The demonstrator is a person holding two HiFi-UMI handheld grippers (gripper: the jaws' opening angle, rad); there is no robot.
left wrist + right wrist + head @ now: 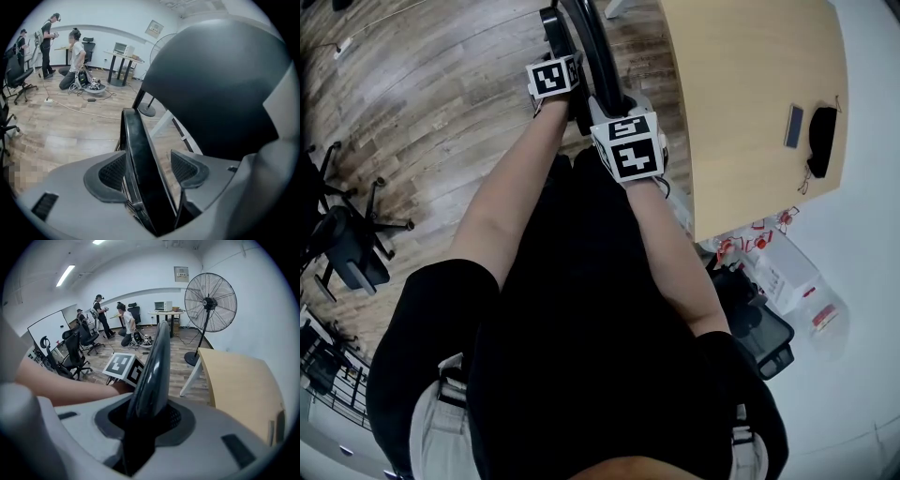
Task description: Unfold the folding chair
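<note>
The right gripper (150, 420) is clenched on the black rim of the folding chair (157, 357), which rises up the middle of its view. The left gripper (145, 171) is released (jaws wide apart); the chair's dark edge runs between its pads, with a clear gap at the right-hand pad. In the head view both grippers sit at upper centre, the left one higher in the frame, on the chair seen edge-on above the wood floor (441, 84). A pale wooden table (750, 94) fills the upper right. A floor fan (210, 303) stands at upper right of the right gripper view.
</note>
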